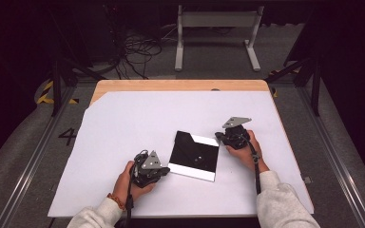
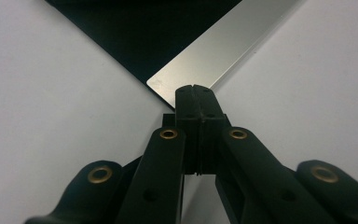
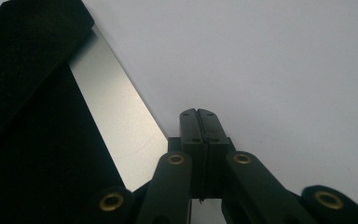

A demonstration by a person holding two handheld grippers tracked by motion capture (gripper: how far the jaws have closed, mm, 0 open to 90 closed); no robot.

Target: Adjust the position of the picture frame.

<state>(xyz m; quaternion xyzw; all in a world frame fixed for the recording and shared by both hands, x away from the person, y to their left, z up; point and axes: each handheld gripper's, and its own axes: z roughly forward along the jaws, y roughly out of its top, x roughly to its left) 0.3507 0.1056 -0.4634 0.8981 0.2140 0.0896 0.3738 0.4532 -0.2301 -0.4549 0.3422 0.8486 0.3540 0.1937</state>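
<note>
Nearest the high view's lens: two grey-sleeved forearms coming in from the bottom edge, each hand wrapped round a black tool. The left tool (image 1: pixel 164 169) sits at the near-left corner of a flat black square panel (image 1: pixel 192 154); the right tool (image 1: pixel 220 137) sits at its far-right corner. The two are at opposite corners, prob. so the panel can be steadied or nudged from both ends at once.

The panel lies flat on a white sheet (image 1: pixel 123 123) covering the desk (image 1: pixel 180 85), roughly centre, turned a bit off-square to the sheet. It has pale silvery strips along two edges.

Left gripper view: left tool (image 2: pixel 193 87) has its jaws pressed fully together, nothing between them, tips at the corner of the silvery strip (image 2: pixel 223 46); can't tell if they touch it or hover just above. Right gripper view: right tool (image 3: pixel 198 112) is likewise closed tight and empty, tips over bare white sheet just beside the strip's (image 3: pixel 116 116) edge, not on it.

With closed tips, neither tool is set up to pinch; they look better suited to pushing or pinning an edge. My read: the panel isn't grasped yet, and lifting it would need the jaws opened first.

Beyond the desk: dark floor, a tangle of cables (image 1: pixel 140 50), a grey metal stand (image 1: pixel 216 33).
</note>
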